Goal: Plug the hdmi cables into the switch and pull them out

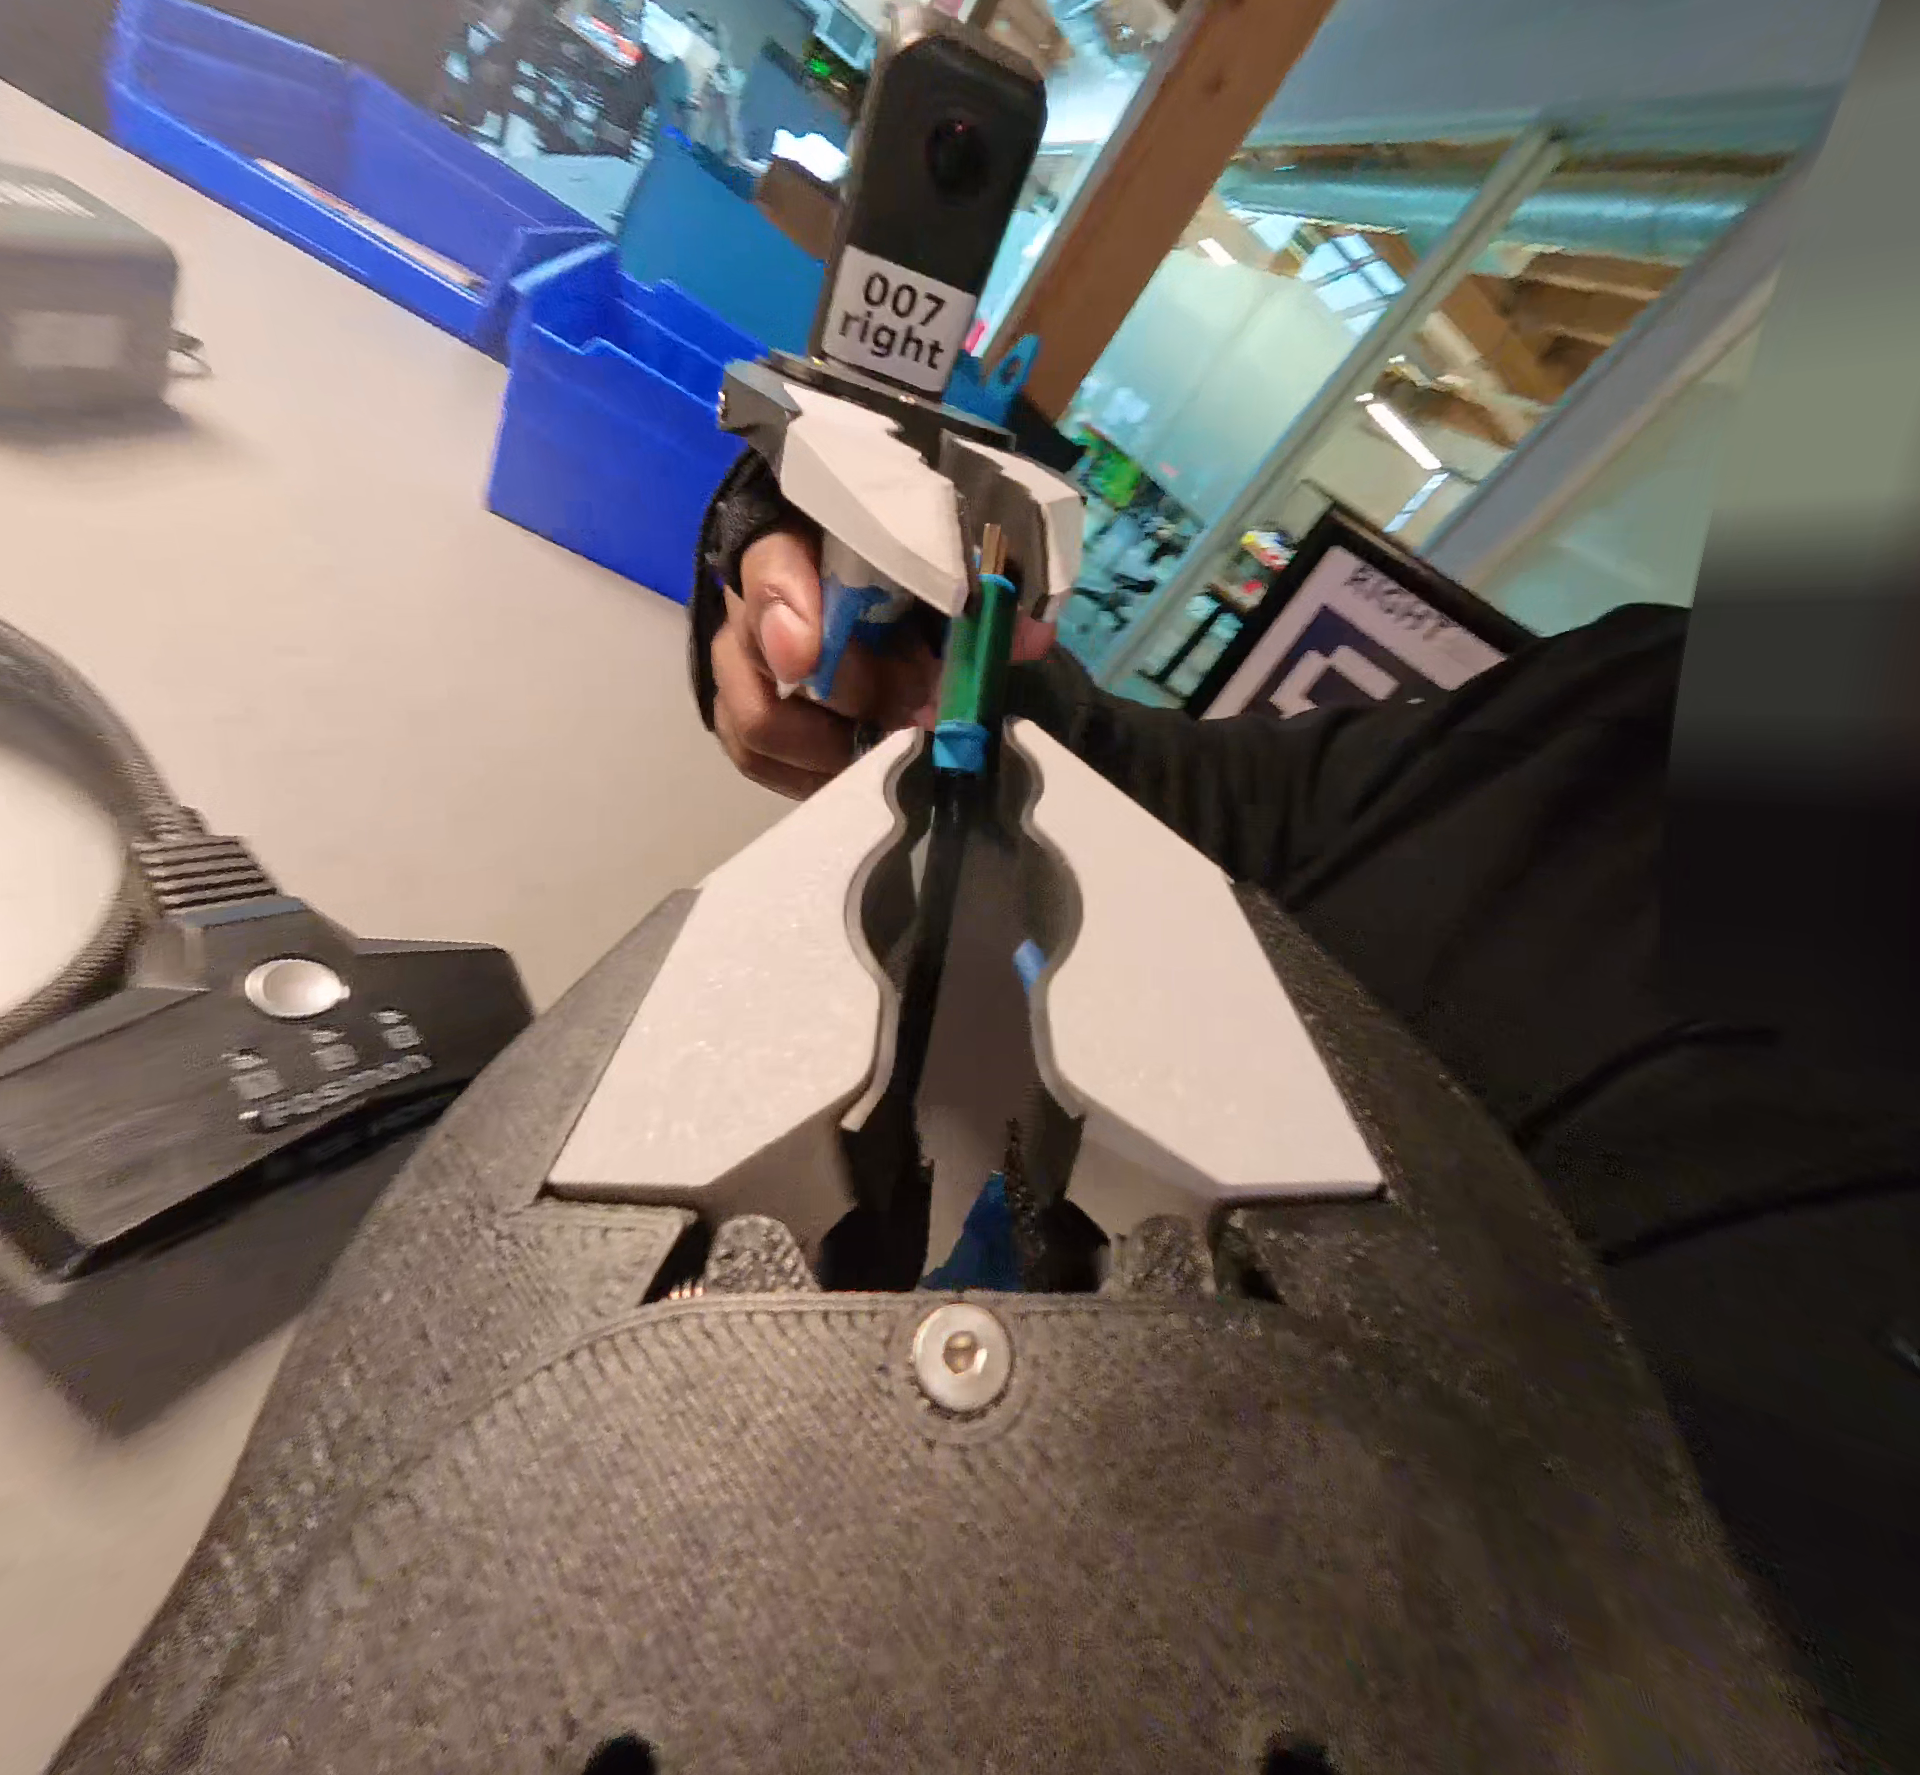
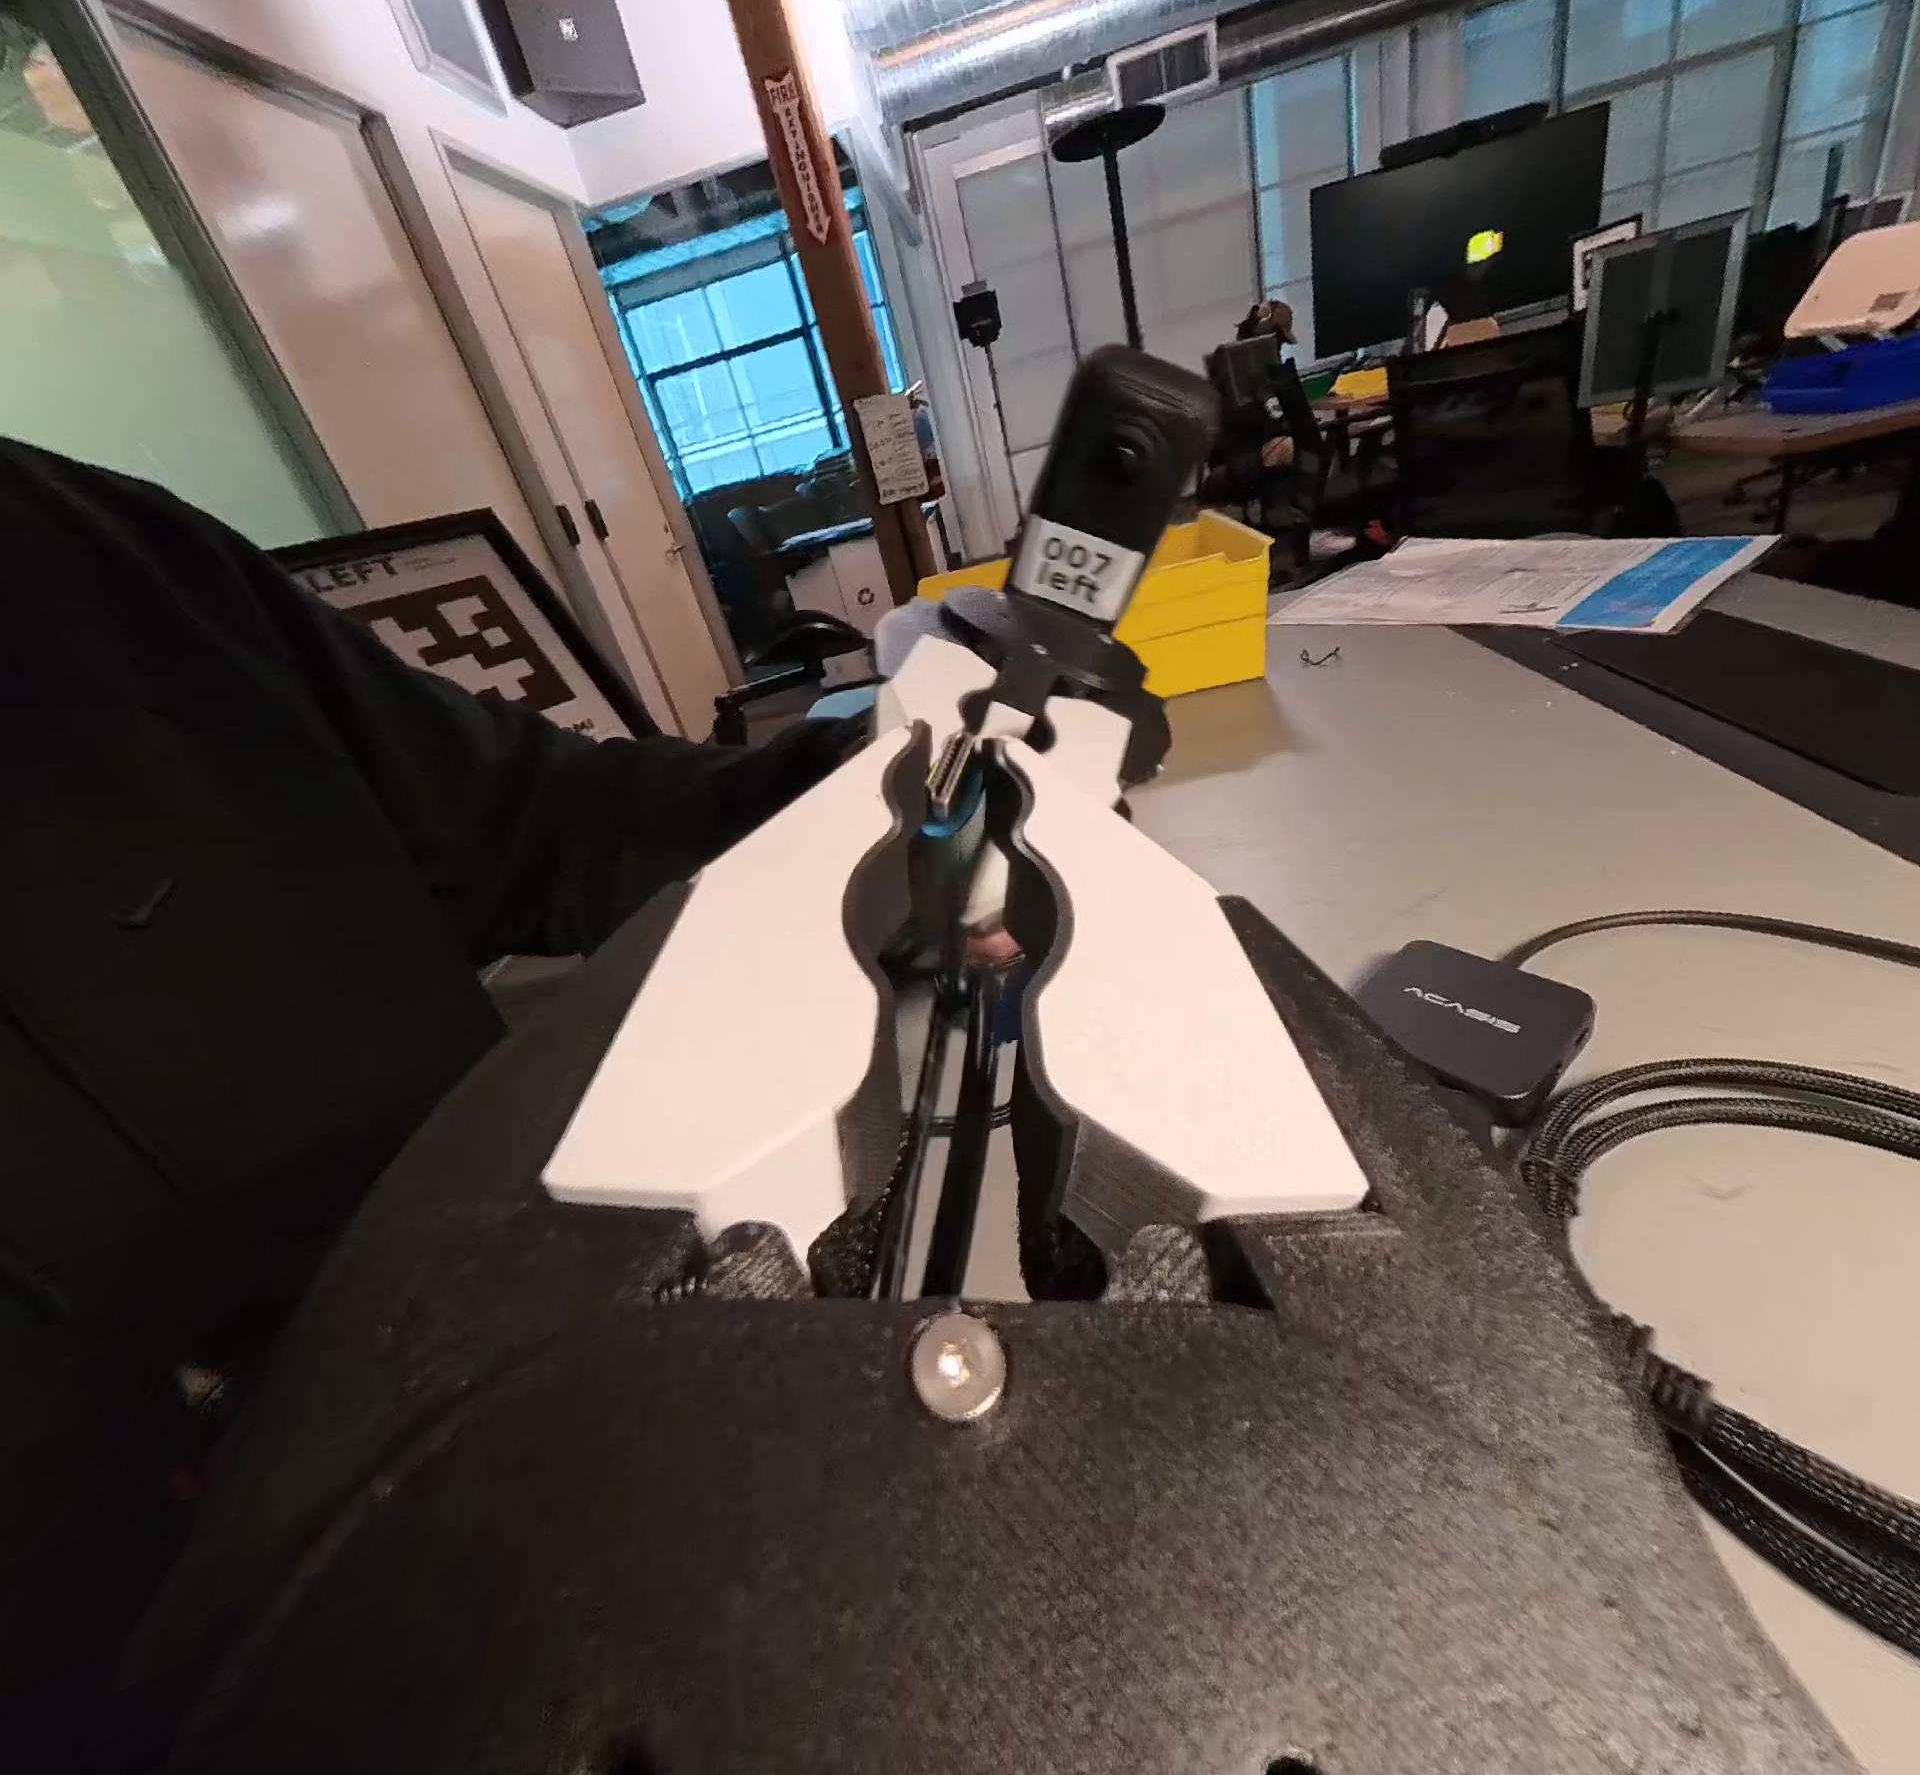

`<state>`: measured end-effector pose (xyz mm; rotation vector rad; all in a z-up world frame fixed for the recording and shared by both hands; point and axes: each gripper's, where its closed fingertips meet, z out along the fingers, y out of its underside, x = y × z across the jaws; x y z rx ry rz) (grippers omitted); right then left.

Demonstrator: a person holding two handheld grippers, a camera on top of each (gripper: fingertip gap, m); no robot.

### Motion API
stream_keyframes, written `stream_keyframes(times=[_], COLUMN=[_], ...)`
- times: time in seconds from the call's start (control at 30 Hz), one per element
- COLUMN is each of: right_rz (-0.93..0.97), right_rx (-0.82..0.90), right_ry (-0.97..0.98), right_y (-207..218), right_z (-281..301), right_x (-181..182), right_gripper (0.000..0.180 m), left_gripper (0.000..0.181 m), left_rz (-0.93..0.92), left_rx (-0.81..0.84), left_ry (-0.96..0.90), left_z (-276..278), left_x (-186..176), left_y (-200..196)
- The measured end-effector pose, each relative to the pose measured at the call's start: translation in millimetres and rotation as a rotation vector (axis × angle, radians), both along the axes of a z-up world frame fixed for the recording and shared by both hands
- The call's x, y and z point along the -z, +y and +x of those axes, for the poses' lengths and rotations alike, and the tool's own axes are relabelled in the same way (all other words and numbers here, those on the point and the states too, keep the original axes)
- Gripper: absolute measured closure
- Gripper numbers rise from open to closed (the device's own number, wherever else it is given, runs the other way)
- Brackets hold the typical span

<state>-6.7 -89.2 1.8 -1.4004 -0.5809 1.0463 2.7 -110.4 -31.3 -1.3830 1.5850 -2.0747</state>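
Note:
A green HDMI plug with a blue-taped black cable runs between both grippers above the grey table. My left gripper is shut on the cable just behind the plug. My right gripper faces it, fingertips closed around the plug's metal end. The right gripper also shows in the left wrist view, the left in the right wrist view. The black switch lies on the table at lower left, also in the right wrist view, with braided cable coiled beside it.
Blue bins stand at the table's far side. A blurred black device sits at left. A yellow bin, papers and a black mat lie beyond the grippers. Framed marker boards stand behind a dark sleeve. Left and right tips are no more than a few centimetres apart. Left tips and right tips are each some 15 cm from the black switch.

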Motion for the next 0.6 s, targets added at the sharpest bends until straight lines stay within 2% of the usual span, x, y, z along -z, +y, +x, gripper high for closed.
stream_keyframes(times=[0.1,0.2,0.3,0.37,0.43,0.6], right_rz=[-0.004,-0.045,-0.079,-0.111,-0.156,-0.306], right_rx=[0.064,0.121,0.136,0.140,0.141,0.107], right_ry=[0.086,0.087,0.085,0.071,0.026,-0.088], right_y=[8,16,21,25,30,37], right_z=[17,33,37,34,27,7], right_x=[-5,2,9,15,27,65], right_gripper=[0.158,0.145,0.145,0.146,0.146,0.144], left_gripper=[0.171,0.171,0.171,0.172,0.170,0.166], left_rz=[0.138,0.366,0.798,1.142,1.364,1.546], left_rx=[-0.140,-0.371,-0.645,-0.757,-0.749,-0.532], left_ry=[-0.016,-0.055,-0.051,0.014,0.110,0.308], left_z=[-2,-20,-49,-64,-67,-48], left_x=[-11,-40,-64,-61,-36,75], left_y=[19,55,94,113,120,116])
